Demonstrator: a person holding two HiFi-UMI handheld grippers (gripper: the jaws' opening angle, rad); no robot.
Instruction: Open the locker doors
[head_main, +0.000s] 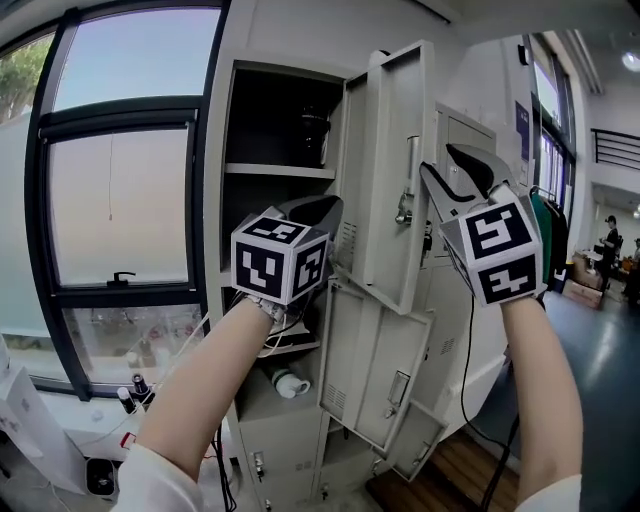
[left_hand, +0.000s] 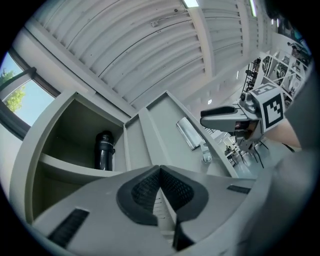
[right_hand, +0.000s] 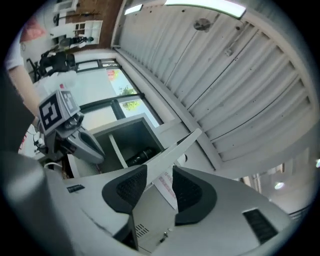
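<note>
the left gripper (left_hand: 160, 168), clenched on nothing, is hovering by the lower corner of the upper locker door (head_main: 392, 170). the right gripper (right_hand: 160, 170) is standing released, with that door's thin edge lining up in its gap but not being pressed. i am judging that this door, hanging wide open on the top row, is risking a bump from the right jaws, which could be swinging it back toward shut or against the neighbour lockers (head_main: 462, 135) behind.
</note>
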